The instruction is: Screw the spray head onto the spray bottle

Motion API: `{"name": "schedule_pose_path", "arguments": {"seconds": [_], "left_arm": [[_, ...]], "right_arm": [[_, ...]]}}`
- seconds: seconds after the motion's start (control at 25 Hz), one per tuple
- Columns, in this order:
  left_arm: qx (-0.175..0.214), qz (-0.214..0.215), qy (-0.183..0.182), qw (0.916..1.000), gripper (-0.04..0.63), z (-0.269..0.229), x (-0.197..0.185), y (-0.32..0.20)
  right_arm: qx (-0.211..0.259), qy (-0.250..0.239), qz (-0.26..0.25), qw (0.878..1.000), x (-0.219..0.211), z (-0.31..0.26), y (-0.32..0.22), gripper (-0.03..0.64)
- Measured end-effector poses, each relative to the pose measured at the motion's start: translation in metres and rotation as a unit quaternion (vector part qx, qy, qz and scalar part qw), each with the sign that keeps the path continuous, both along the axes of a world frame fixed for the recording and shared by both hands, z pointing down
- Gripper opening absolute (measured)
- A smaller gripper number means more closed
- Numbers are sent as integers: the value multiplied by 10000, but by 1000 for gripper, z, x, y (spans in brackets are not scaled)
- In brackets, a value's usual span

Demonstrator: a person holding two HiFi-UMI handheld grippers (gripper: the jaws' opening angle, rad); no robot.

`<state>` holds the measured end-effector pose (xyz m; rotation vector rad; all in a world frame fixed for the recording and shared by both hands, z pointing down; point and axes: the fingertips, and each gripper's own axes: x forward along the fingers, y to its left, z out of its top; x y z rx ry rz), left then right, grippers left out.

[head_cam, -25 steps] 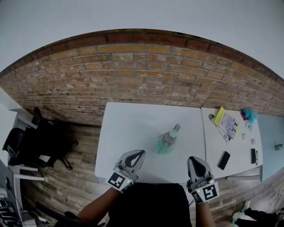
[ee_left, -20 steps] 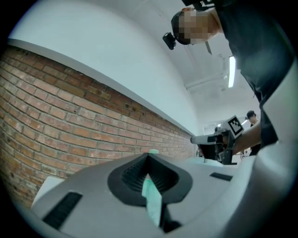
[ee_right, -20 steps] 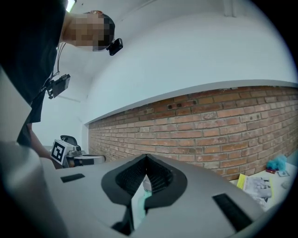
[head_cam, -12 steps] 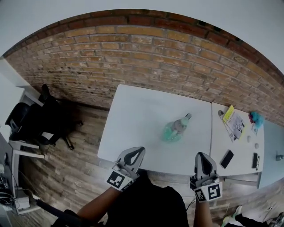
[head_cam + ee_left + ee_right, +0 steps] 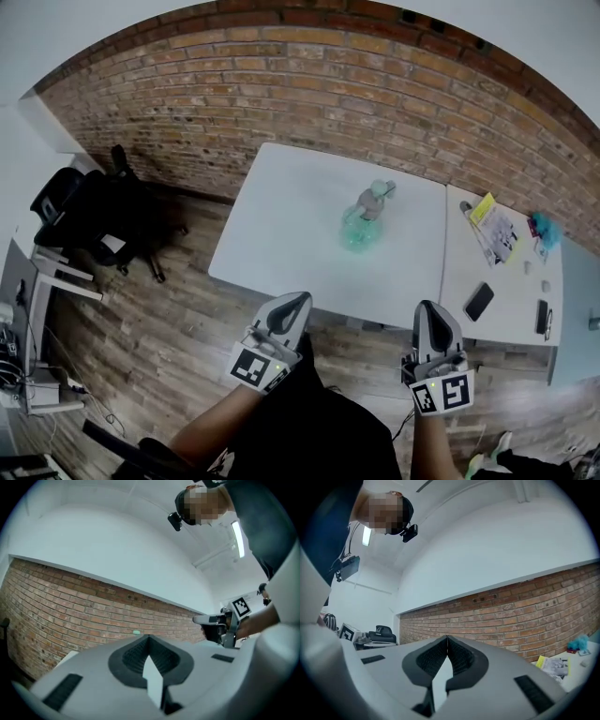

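The spray bottle (image 5: pixel 360 228) stood on the white table (image 5: pixel 281 234). Off the table's near edge, the left gripper (image 5: pixel 290 306) and right gripper (image 5: pixel 432 313) were clenched, empty.

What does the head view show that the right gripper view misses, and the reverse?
Only the head view: the spray bottle standing on the white table, and a black phone on the second table. Only the right gripper view: a close look along the right gripper, its jaws shut with nothing between them, and a ceiling light. Both: the brick wall, the yellow-edged papers, the black chair and the right gripper itself.
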<state>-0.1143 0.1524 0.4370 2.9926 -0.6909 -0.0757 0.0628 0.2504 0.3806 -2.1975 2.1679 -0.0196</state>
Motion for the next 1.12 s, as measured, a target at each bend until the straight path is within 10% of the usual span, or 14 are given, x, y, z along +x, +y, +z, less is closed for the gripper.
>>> {"name": "schedule_pose_path", "arguments": {"seconds": [0.4, 1.12], "left_arm": [[156, -104, -107, 9998, 2, -10, -30, 102], [332, -115, 58, 9994, 2, -44, -27, 141]], "right_arm": [[-14, 249, 147, 9996, -35, -14, 110, 8], [36, 590, 191, 9981, -67, -27, 143, 8]]}}
